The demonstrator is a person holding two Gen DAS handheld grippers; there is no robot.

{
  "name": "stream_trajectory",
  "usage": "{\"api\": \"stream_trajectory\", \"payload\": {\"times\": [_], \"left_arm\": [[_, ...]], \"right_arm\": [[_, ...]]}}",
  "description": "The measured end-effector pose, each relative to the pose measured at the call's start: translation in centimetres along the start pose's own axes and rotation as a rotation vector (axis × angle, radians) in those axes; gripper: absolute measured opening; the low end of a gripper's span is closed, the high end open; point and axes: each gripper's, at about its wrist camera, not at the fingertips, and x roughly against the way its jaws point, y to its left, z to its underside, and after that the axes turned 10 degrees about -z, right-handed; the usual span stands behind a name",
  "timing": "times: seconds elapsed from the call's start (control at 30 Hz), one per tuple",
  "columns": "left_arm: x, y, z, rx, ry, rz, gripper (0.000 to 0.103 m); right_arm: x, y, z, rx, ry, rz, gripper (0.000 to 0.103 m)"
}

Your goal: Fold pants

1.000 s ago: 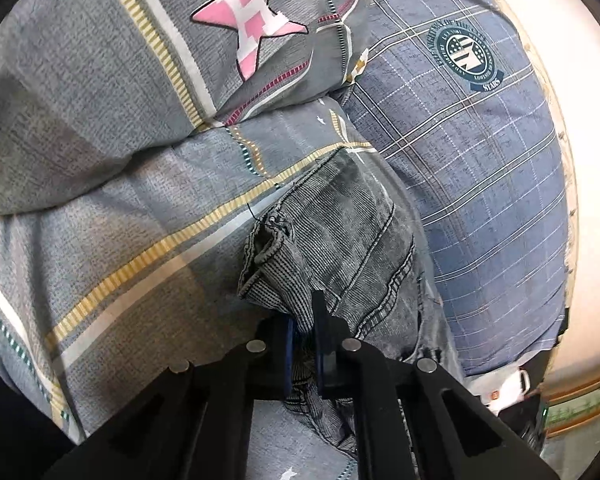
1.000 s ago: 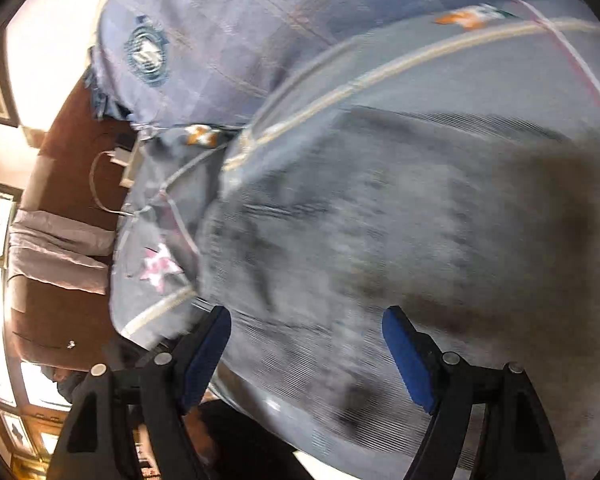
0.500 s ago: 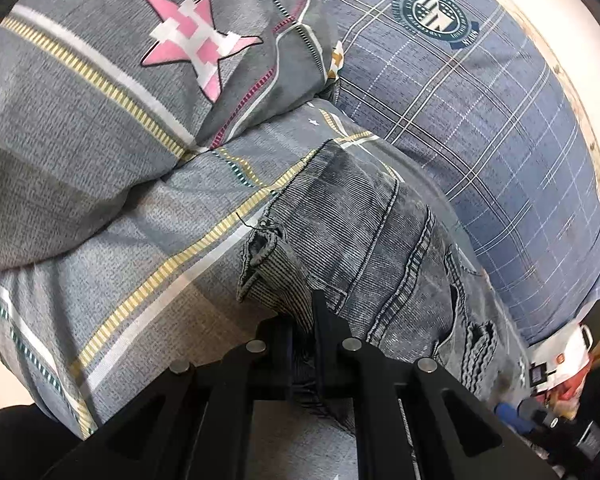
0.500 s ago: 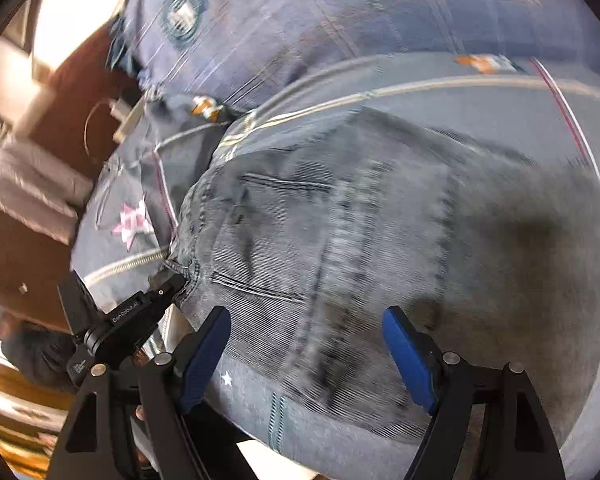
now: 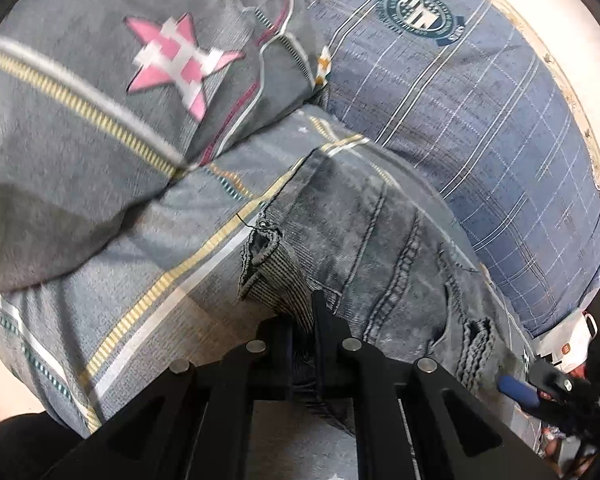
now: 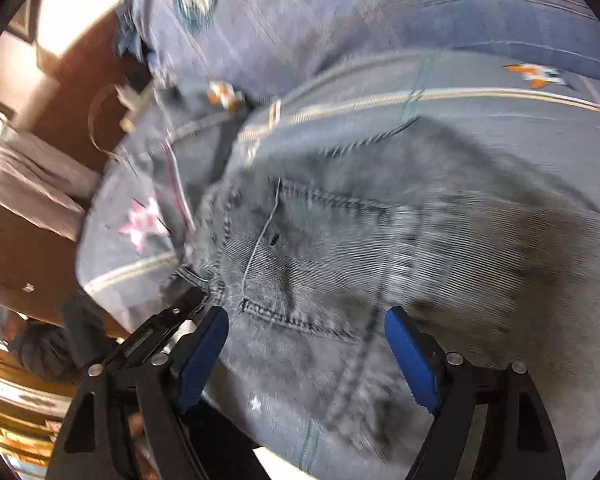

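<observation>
Left wrist view: left gripper [image 5: 301, 324] jaws pinch jeans [image 5: 363, 240] edge, lifted and rolled since a second ago; more denim exposed on striped bedding [image 5: 132, 264]. Right gripper [image 6: 305, 354] jaws spread, hovering over pocket area. Fold likely starting.

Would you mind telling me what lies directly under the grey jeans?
The jeans lie on a grey striped bedcover, visible around their edges, with a blue checked pillow beside them. Whatever is under the denim's middle is covered and cannot be seen.
</observation>
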Motion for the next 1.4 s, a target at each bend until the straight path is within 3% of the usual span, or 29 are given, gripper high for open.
{"api": "stream_trajectory", "payload": {"times": [0.13,0.27,0.4,0.5,0.57,0.63,0.7,0.73,0.77,0.8,0.83,0.9,0.97,1.03,1.13,1.17,1.27,1.33,1.4], "left_arm": [[2.5,-3.2,-0.6,-0.088,-0.082,-0.010,0.006],[6.8,-9.7,0.6,-0.270,-0.213,-0.001,0.006],[10.5,-17.1,4.5,-0.499,-0.333,0.024,0.006],[11.5,-23.3,10.3,-0.733,-0.385,0.053,0.006],[10.9,-25.7,14.0,-0.846,-0.370,0.074,0.006],[9.1,-27.6,17.6,-0.958,-0.302,0.093,0.007],[5.4,-29.0,22.0,-1.091,-0.162,0.086,0.010],[3.4,-29.3,23.6,-1.158,-0.084,0.061,0.018],[2.3,-29.4,24.7,-1.208,-0.059,0.026,0.019],[2.7,-29.2,25.4,-1.241,-0.106,0.031,0.021],[3.7,-28.9,25.2,-1.239,-0.113,0.073,0.035],[5.7,-28.3,23.3,-1.187,-0.031,0.184,0.051],[8.1,-26.8,20.7,-1.093,-0.016,0.269,0.055],[10.4,-24.3,17.0,-0.967,-0.061,0.308,0.066],[11.2,-20.1,12.0,-0.798,-0.161,0.249,0.072],[10.5,-18.6,10.0,-0.732,-0.184,0.189,0.072],[7.5,-16.4,6.8,-0.624,-0.145,0.107,0.072],[6.4,-16.0,6.3,-0.601,-0.140,0.075,0.072],[3.4,-16.8,7.4,-0.688,-0.050,0.033,0.072]], "right_arm": [[6.4,-3.4,2.6,-0.058,-0.123,0.026,0.083],[12.6,-7.8,5.3,-0.145,-0.254,0.038,0.083],[17.7,-12.4,7.4,-0.230,-0.359,0.012,0.083],[19.4,-14.6,8.8,-0.267,-0.405,-0.010,0.083],[20.1,-15.8,9.6,-0.290,-0.423,-0.017,0.083],[20.8,-17.3,10.6,-0.322,-0.444,-0.028,0.083],[21.2,-18.4,11.3,-0.355,-0.455,-0.030,0.083],[21.4,-18.8,11.6,-0.363,-0.455,-0.033,0.083],[21.4,-19.1,11.8,-0.369,-0.453,-0.031,0.083],[21.6,-19.4,11.9,-0.379,-0.451,-0.021,0.083],[21.7,-19.4,11.9,-0.383,-0.449,-0.018,0.083],[22.1,-19.1,12.0,-0.365,-0.453,-0.020,0.083],[22.1,-18.1,11.4,-0.351,-0.459,-0.020,0.083],[22.0,-16.4,10.6,-0.312,-0.460,-0.044,0.083],[21.0,-12.7,9.4,-0.230,-0.421,-0.092,0.083],[20.1,-11.1,8.7,-0.195,-0.391,-0.131,0.083],[17.7,-8.2,7.5,-0.154,-0.325,-0.203,0.083],[15.9,-6.9,7.1,-0.124,-0.284,-0.199,0.083],[13.6,-7.3,6.9,-0.136,-0.237,-0.169,0.083]]}}
